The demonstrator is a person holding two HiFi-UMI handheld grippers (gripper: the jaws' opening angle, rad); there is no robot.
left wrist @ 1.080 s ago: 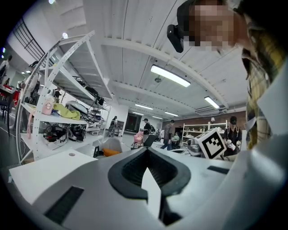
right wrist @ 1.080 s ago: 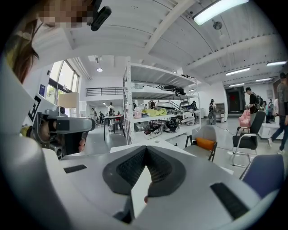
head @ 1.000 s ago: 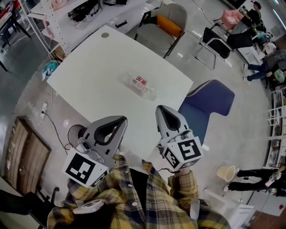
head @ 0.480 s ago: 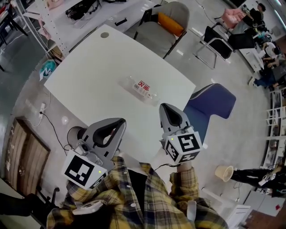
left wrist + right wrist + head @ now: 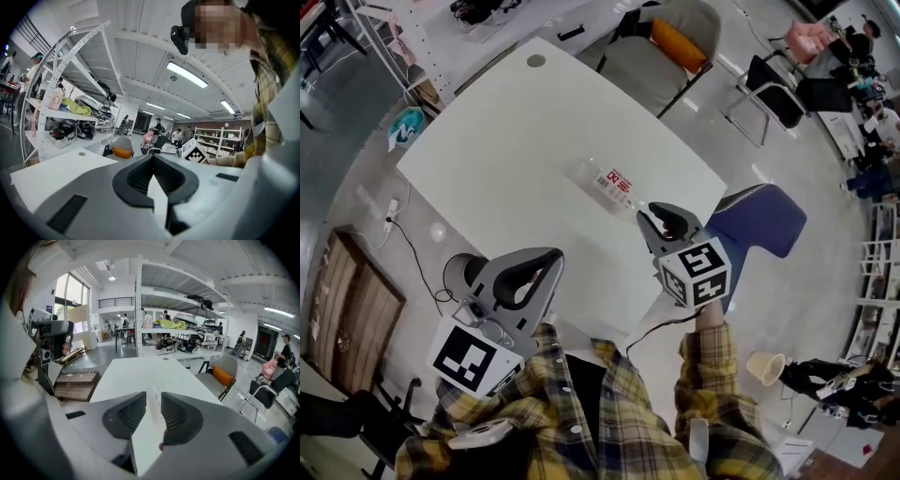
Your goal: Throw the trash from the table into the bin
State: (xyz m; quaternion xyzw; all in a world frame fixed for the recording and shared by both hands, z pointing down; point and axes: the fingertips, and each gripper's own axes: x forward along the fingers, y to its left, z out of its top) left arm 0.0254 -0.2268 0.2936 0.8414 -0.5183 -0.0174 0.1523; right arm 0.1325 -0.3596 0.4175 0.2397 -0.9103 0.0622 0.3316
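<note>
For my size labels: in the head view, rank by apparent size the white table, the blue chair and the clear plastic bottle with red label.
1. white table
2. blue chair
3. clear plastic bottle with red label

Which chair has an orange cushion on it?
The grey chair beyond the white table holds the orange cushion; the blue chair has none.

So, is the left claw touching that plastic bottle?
Apart. Head view: the left gripper hangs by the table's near edge; bare white top separates it from the bottle.
</note>
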